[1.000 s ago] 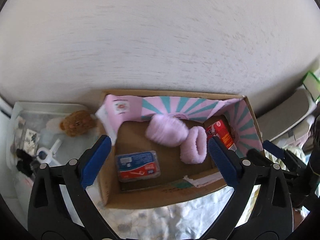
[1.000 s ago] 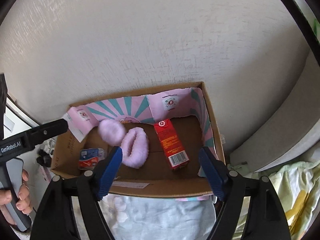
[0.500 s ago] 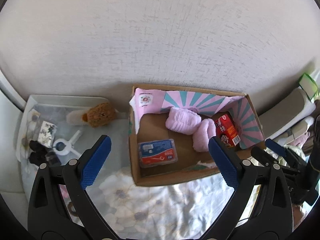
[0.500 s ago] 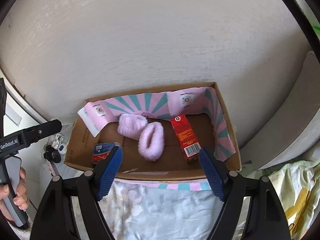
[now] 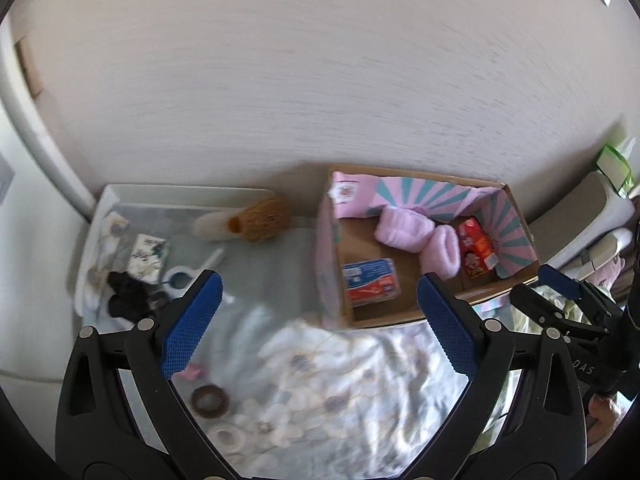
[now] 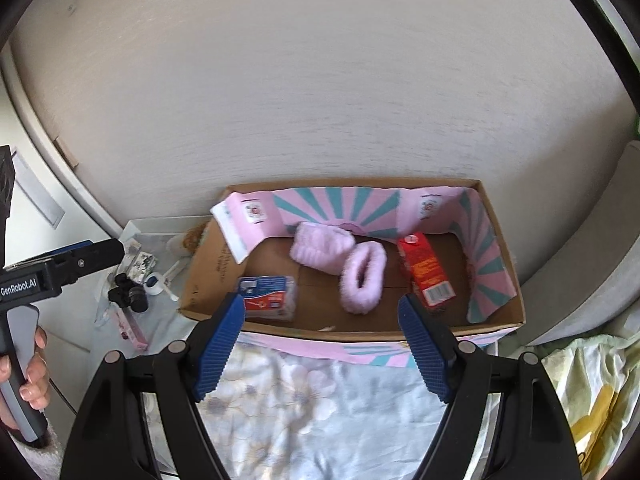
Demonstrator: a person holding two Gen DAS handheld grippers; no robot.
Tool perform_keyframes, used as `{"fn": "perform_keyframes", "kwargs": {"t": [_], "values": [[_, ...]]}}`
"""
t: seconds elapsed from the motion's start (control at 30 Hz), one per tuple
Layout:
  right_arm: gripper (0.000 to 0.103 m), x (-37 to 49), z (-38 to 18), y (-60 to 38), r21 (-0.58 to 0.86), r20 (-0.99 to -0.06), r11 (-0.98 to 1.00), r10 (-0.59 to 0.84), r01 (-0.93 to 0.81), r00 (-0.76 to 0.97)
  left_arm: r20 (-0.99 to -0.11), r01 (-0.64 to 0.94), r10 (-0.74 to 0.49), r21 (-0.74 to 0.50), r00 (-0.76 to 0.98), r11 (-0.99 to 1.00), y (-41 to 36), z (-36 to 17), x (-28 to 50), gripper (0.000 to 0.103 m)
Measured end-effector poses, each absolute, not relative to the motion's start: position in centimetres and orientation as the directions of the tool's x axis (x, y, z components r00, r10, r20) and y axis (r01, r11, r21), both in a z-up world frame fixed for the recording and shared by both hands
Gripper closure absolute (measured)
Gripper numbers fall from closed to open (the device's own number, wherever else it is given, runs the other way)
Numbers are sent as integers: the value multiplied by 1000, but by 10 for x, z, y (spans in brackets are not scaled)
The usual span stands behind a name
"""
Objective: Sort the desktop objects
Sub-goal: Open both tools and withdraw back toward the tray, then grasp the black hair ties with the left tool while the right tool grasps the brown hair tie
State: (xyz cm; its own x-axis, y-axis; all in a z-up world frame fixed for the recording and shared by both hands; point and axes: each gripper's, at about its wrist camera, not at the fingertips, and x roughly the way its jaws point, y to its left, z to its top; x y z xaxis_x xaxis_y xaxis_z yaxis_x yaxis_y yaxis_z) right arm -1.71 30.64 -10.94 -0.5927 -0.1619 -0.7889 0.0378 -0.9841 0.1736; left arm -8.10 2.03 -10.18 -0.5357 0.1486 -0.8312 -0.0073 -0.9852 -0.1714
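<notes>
Both hand-held grippers, left (image 5: 318, 322) and right (image 6: 320, 344), released and empty; I'd approach the brown ridged hair ring (image 5: 209, 401), lower left, squarely, jaws straddling it

The cardboard box (image 6: 352, 322) ahead of the right gripper is matt brown card, lined with pink and teal printed paper. In it lie two fluffy pink cloth slippers (image 6: 362, 276), a glossy red carton (image 6: 426, 270) and a shiny plastic pack (image 6: 268, 294). The wall (image 6: 320, 80) behind looks rough and matt. Under the left gripper, the floral cloth (image 5: 340, 376) looks smooth with a soft sheen. The pads (image 5: 192, 324) are ribbed blue.
</notes>
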Motion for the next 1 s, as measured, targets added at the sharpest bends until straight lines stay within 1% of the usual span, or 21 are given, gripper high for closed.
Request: {"fn": "perform_keyframes", "kwargs": {"t": [0.3, 0.6, 0.77, 1.0], "values": [[27, -12, -100, 256, 147, -781, -980, -200, 137, -592, -838, 101, 72, -150, -541, -984, -55, -101, -62, 5], [27, -8, -107, 187, 129, -789, -950, -271, 283, -551, -853, 217, 21, -156, -521, -964, -127, -116, -48, 5], [27, -8, -116, 154, 121, -805, -934, -291, 337, -517, -869, 243, 1, -139, -495, -960, -148, -135, -48, 5], [27, -8, -143, 115, 131, -838, -914, -309, 385, -449, -899, 232, 0, -113, -437, -966, -165, -180, -56, 5]]}}
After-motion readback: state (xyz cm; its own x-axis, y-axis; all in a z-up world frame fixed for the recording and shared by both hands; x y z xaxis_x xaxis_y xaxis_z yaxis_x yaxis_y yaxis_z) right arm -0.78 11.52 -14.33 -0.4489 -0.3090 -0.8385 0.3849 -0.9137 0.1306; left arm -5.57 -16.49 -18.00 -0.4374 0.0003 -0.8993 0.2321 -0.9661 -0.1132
